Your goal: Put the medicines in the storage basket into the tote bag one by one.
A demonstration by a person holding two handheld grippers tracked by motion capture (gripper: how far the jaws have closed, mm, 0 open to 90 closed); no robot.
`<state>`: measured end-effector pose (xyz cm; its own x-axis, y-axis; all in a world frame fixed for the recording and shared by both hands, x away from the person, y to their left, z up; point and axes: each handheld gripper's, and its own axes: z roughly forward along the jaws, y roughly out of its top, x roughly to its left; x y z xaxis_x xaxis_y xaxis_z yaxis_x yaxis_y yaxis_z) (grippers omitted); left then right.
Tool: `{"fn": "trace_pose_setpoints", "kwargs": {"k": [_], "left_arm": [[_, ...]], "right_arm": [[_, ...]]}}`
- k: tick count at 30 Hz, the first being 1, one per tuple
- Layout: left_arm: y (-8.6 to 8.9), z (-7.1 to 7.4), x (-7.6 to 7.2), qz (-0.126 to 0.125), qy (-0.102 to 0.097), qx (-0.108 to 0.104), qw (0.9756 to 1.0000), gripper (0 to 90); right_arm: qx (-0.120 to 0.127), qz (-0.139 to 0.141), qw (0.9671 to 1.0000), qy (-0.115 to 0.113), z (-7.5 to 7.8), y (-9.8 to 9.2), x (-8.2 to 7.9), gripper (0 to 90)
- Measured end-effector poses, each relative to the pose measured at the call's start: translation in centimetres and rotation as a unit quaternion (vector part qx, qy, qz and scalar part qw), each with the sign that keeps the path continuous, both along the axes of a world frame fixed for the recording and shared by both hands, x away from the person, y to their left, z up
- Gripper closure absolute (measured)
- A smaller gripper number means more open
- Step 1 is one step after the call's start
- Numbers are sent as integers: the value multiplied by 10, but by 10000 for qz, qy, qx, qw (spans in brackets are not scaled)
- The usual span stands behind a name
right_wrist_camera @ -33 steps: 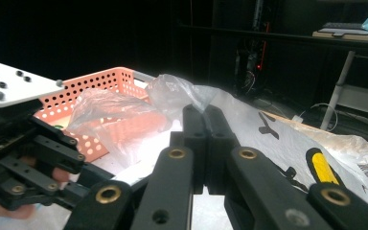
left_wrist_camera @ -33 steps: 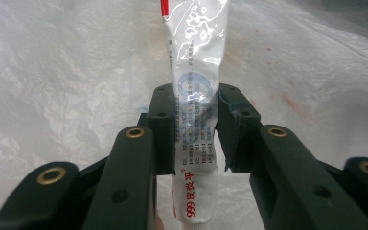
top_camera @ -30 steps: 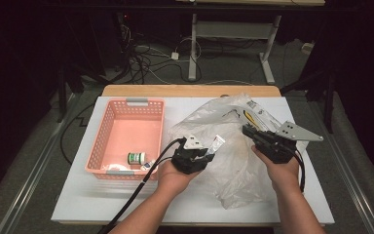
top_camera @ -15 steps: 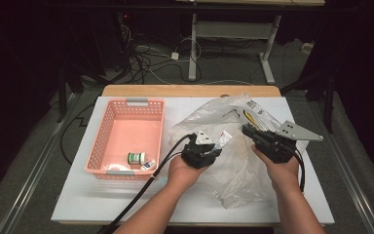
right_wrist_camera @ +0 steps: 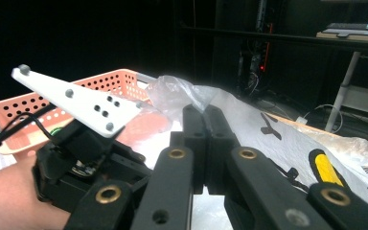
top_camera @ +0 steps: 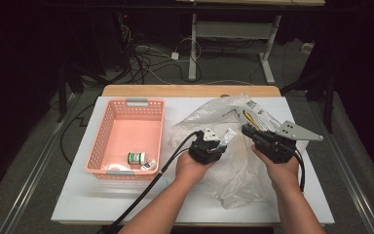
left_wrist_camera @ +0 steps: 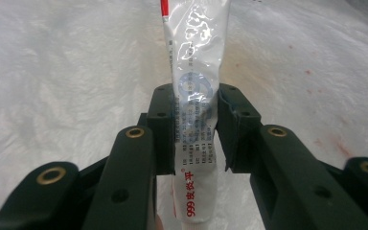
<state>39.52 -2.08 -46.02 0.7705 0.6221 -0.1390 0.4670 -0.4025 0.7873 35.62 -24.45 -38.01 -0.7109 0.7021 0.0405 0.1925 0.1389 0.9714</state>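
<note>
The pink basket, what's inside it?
Inside the pink basket, near its front wall, lie a small green-and-white jar and a little white thing with blue on it. The rest of the floor looks bare. The front wall hides the strip of floor just behind it.

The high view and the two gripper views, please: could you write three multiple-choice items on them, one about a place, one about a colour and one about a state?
1. Where does the small green-and-white container lie?
A. in the basket
B. on the plastic bag
C. on the floor

2. What colour is the basket?
A. blue
B. pink
C. black

3. What is the left gripper doing?
A. standing open over nothing
B. gripping the basket's rim
C. clamping a white tube

Answers: 1 A, it sits near the basket's front wall in the high view. 2 B, its perforated walls are salmon pink. 3 C, the left gripper view shows both pads pressing the printed tube.
</note>
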Motion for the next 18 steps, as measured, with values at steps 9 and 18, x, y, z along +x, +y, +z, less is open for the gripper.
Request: {"fn": "trace_pose_setpoints", "kwargs": {"k": [9,18], "left_arm": [[-11,-9,5,41,-47,-4,10000,680],[-13,-15,7,75,47,-78,9999,596]], "right_arm": [[23,12,10000,-15,2,0,-2,900],[23,21,10000,-50,1,0,0,900]]}}
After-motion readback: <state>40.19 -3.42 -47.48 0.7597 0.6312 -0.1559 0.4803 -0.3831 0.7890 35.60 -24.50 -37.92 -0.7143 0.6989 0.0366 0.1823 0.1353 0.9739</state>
